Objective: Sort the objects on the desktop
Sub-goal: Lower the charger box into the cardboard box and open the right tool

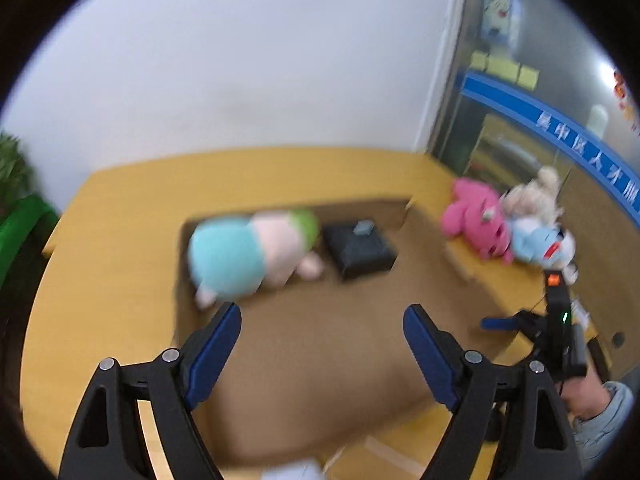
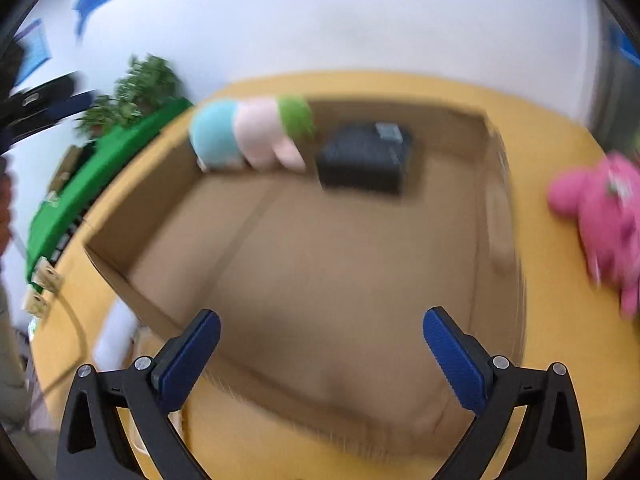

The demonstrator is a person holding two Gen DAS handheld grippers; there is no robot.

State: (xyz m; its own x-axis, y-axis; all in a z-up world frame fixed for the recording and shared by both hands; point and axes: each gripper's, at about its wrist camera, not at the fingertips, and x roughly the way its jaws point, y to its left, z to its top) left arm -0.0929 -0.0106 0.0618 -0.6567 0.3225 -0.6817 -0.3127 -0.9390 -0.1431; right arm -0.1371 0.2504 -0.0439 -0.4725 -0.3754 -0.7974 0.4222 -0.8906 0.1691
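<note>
Cardboard box [image 2: 304, 248] holds a pastel plush [image 2: 252, 132] lying lengthwise along its far wall beside a black case [image 2: 364, 160] — left tongs [image 1: 322, 344] and right tongs [image 2: 322, 344] both spread, empty.

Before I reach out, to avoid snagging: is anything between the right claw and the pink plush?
Yes: the cardboard box's right wall stands between the open right claw and the pink plush on the table beyond it.

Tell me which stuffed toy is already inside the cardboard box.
The blue, pink and green toy, lying in the box beside the black case. The pink toy and its neighbours sit outside on the table.
</note>
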